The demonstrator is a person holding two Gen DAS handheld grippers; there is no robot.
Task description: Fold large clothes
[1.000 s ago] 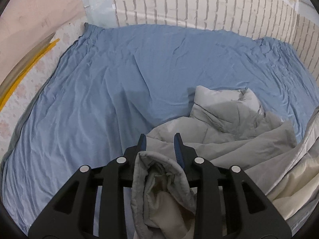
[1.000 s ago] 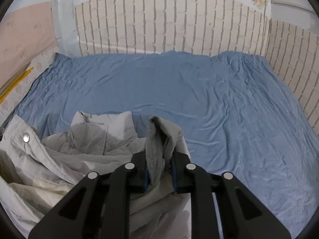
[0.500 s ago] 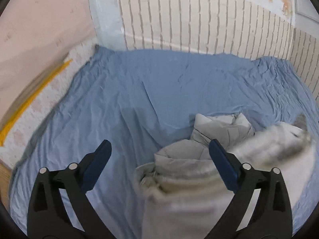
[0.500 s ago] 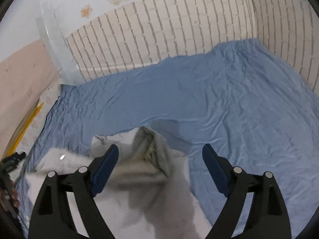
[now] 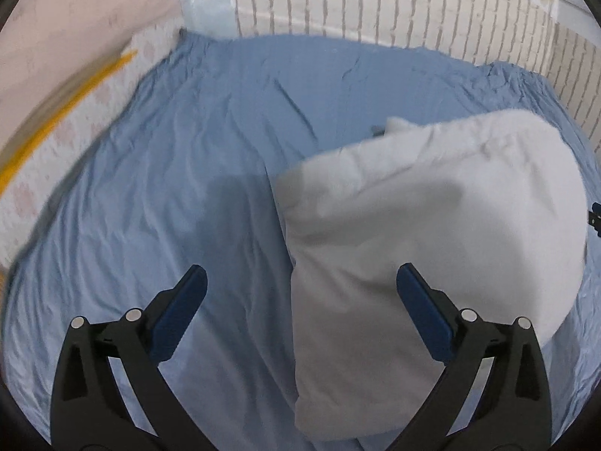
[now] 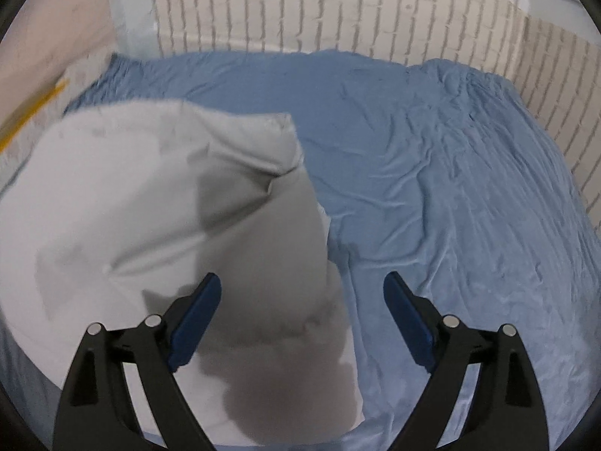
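A large light grey padded jacket (image 5: 432, 218) lies in a bulky, blurred mass on the blue bed sheet (image 5: 188, 150). In the left wrist view it fills the right half, ahead of and to the right of my left gripper (image 5: 300, 282), which is wide open and empty. In the right wrist view the jacket (image 6: 169, 206) fills the left half. My right gripper (image 6: 302, 289) is wide open and empty, its left finger in front of the jacket.
The blue sheet (image 6: 432, 188) covers the whole bed. A white brick-pattern wall (image 6: 338, 7) bounds the far and right sides. A pale floral strip with a yellow line (image 5: 56, 120) runs along the left edge.
Both grippers let go of the jacket folds they held a second ago and opened wide. The jacket has dropped and spread onto the sheet, still blurred with motion.
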